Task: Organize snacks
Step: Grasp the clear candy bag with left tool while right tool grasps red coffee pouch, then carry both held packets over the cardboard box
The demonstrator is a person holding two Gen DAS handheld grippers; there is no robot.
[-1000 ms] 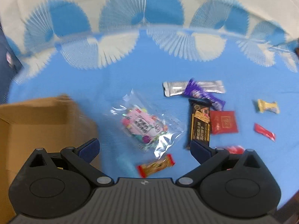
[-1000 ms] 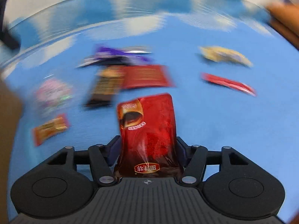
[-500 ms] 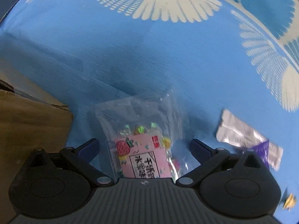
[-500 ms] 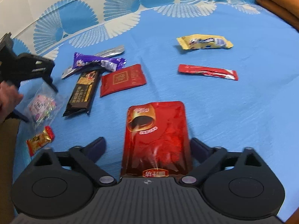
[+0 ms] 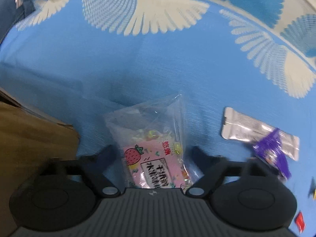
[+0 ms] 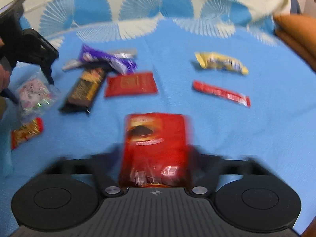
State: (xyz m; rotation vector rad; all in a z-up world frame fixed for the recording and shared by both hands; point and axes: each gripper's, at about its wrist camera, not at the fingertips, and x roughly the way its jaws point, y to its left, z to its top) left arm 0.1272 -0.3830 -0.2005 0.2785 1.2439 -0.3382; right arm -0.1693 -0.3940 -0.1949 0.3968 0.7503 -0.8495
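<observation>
Left gripper [image 5: 153, 152]: jaws closing on either side of the clear candy bag [image 5: 152, 148] (pink strawberry label), pads not yet pressing on it.
Left view, surroundings: bag lies on the blue patterned cloth [image 5: 138, 63]; cardboard box [image 5: 29, 138] at the left, silver wrapper [image 5: 256, 130] and purple wrapper [image 5: 274, 154] at the right.
Right gripper [image 6: 156, 154]: jaws closing, the red pouch [image 6: 156, 142] between them; picture too blurred to tell whether the pads touch it.
Right view, snacks beyond: dark chocolate bar [image 6: 85, 88], flat red packet [image 6: 130, 84], yellow wrapper [image 6: 221, 63], red stick [image 6: 221, 92], small orange packet [image 6: 25, 132].
</observation>
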